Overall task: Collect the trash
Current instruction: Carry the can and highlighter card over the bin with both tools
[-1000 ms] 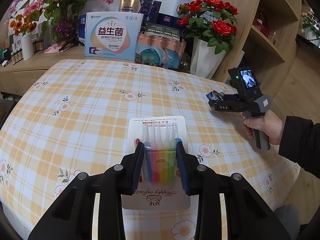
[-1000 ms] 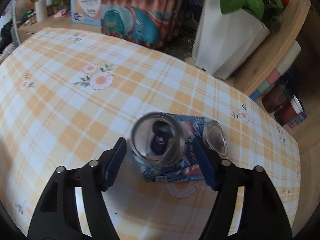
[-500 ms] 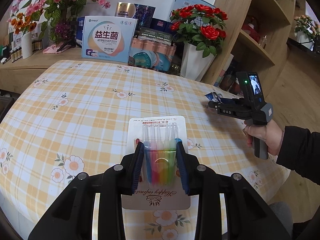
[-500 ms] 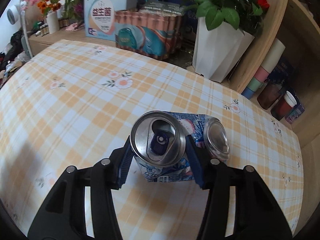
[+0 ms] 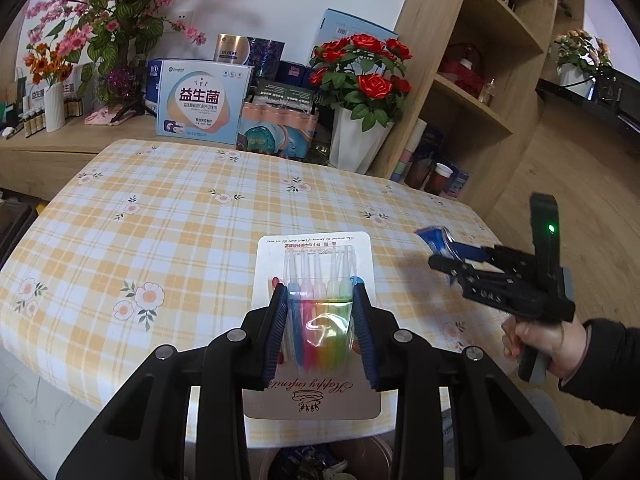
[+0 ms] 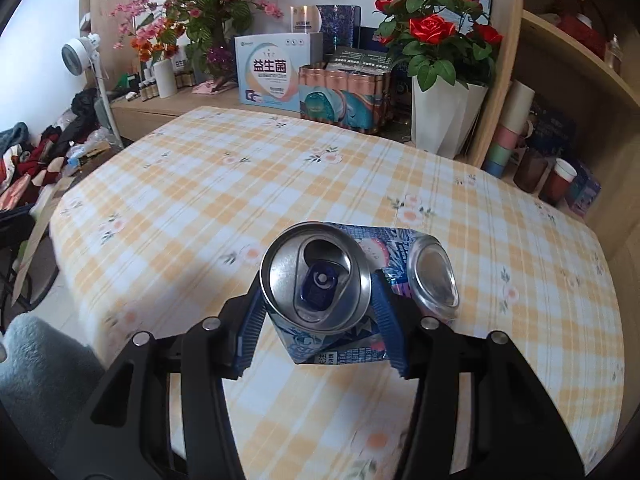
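The crushed drink can (image 6: 320,292) sits clamped between the fingers of the right gripper (image 6: 318,320), lifted off the checked tabletop (image 6: 280,184) near its right edge. The grip falls on the folded, dented body below the lid, so the can could twist or slip out if the fingers ease, and any liquid left inside might drip onto the cloth.

The candle pack (image 5: 318,320) is pinched between the fingers of the left gripper (image 5: 320,328), held over the near edge of the tabletop. Only the plastic blister in the middle is caught; the thin card could bend or slide free and land beside the bin (image 5: 360,456) rather than in it.

That bin shows only as a rim and some dark contents between the left gripper's arms, so its mouth and fill level are hard to judge. In the left view the right gripper is blurred and the can is a blue smear.
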Tool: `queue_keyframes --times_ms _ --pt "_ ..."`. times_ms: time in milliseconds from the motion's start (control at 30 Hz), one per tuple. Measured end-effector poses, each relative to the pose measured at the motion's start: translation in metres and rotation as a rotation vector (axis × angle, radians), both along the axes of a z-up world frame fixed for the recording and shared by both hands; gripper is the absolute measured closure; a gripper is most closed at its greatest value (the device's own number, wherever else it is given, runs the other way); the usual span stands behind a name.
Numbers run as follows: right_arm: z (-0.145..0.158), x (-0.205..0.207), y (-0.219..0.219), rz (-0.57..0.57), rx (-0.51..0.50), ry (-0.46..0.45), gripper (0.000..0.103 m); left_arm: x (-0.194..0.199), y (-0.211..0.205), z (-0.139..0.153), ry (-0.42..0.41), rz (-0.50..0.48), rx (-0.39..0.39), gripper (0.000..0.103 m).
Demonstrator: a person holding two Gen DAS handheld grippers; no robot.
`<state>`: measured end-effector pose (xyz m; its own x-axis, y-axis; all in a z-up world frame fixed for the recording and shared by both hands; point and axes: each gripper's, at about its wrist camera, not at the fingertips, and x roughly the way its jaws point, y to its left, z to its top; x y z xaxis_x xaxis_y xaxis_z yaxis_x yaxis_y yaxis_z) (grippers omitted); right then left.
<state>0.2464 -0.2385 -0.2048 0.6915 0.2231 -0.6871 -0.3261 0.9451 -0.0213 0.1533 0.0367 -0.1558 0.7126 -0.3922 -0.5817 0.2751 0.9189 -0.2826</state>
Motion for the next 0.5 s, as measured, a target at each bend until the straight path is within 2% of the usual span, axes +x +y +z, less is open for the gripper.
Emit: queue_keyframes --times_ms 300,500 --pt "0.01 -0.099 -0.015 -0.048 0.212 -0.04 0.05 -0.048 -0.004 0.009 -0.001 0.001 0.004 0.071" --pt "0.005 -0.147 -0.003 -0.023 0.281 -0.021 0.05 -0.078 -0.007 0.01 0.011 0.014 0.027 0.071"
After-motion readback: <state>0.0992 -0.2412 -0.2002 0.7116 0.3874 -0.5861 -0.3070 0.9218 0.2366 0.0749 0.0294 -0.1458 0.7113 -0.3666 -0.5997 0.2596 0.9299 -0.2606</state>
